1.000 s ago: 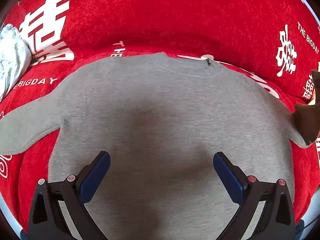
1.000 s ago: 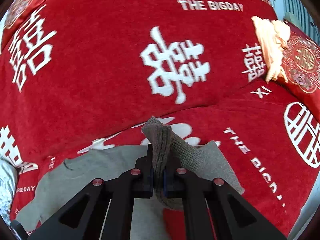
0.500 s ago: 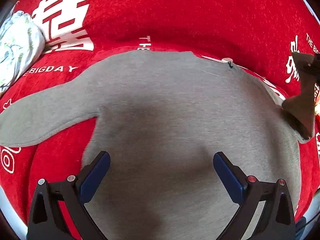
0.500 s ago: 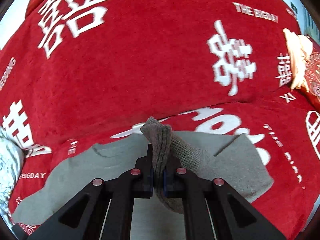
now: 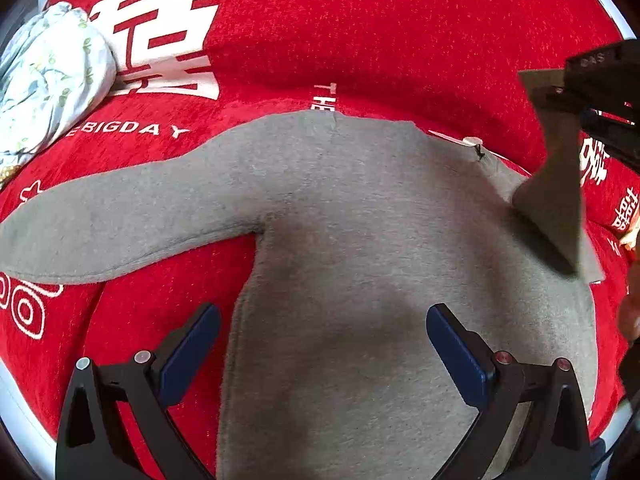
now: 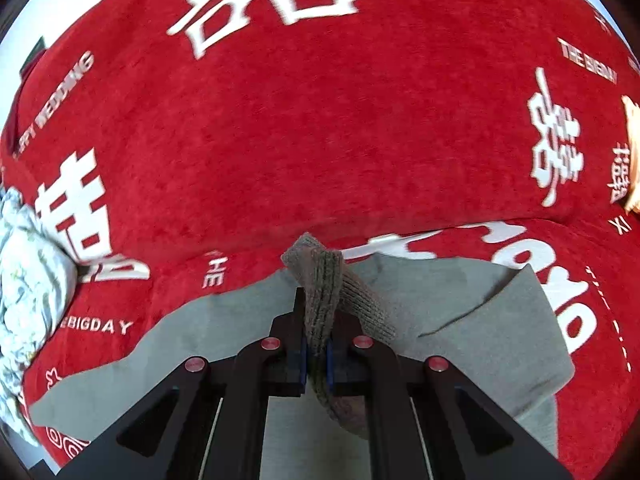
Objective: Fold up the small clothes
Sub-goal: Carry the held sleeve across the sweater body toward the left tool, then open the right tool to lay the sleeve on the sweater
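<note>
A small grey sweater (image 5: 360, 260) lies flat on the red cloth, its left sleeve (image 5: 120, 224) stretched out to the left. My left gripper (image 5: 322, 344) is open and empty, hovering over the sweater's lower body. My right gripper (image 6: 316, 354) is shut on the ribbed cuff (image 6: 320, 280) of the right sleeve and holds it lifted over the sweater's body (image 6: 240, 320). In the left wrist view the raised sleeve (image 5: 556, 192) hangs from the right gripper at the upper right.
A red cloth (image 5: 360, 32) with white lettering covers the whole surface. A bundled white floral garment (image 5: 48, 80) lies at the far left, also seen in the right wrist view (image 6: 28, 288). A pale orange item (image 6: 632, 152) sits at the right edge.
My right gripper has carried the sleeve cuff leftward and inward over the sweater. My left gripper has drifted left, so the left sleeve now shows more fully.
</note>
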`<state>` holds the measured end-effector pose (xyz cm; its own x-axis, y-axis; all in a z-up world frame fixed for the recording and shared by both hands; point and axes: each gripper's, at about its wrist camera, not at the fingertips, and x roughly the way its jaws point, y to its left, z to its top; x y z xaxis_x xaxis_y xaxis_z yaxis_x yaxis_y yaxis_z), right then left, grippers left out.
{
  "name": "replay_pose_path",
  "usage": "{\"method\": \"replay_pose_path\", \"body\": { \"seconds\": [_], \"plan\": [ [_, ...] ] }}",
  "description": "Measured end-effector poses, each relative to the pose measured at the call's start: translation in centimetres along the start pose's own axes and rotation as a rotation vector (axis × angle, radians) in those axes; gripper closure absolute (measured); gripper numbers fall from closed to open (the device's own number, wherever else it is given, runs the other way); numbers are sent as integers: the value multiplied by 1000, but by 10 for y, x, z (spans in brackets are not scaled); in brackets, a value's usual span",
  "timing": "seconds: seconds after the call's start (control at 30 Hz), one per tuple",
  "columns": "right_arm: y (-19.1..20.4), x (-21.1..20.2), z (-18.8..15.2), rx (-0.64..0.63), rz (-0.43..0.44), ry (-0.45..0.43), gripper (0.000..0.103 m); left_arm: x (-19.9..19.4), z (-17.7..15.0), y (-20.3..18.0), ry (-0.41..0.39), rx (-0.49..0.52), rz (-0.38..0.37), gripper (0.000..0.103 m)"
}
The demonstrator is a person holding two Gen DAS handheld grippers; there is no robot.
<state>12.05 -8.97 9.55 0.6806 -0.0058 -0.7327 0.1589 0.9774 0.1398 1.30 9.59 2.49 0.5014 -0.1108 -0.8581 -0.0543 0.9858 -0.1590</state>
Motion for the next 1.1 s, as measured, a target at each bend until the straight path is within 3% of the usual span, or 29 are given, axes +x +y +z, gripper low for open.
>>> {"method": "replay_pose_path", "body": {
  "seconds": [0.33, 0.9, 1.07, 1.1],
  "plan": [
    [55, 36, -31, -121, 35, 96, 96, -1, -8, 27, 12, -69, 11, 0],
    [79, 61, -81, -190, 113, 207, 96, -7, -21, 51, 10, -138, 48, 0],
    [76, 67, -82, -170, 211, 253, 81, -9, -22, 56, 12, -164, 62, 0],
    [76, 66, -82, -173, 248, 263, 67, -10, -22, 58, 11, -173, 63, 0]
  ]
}}
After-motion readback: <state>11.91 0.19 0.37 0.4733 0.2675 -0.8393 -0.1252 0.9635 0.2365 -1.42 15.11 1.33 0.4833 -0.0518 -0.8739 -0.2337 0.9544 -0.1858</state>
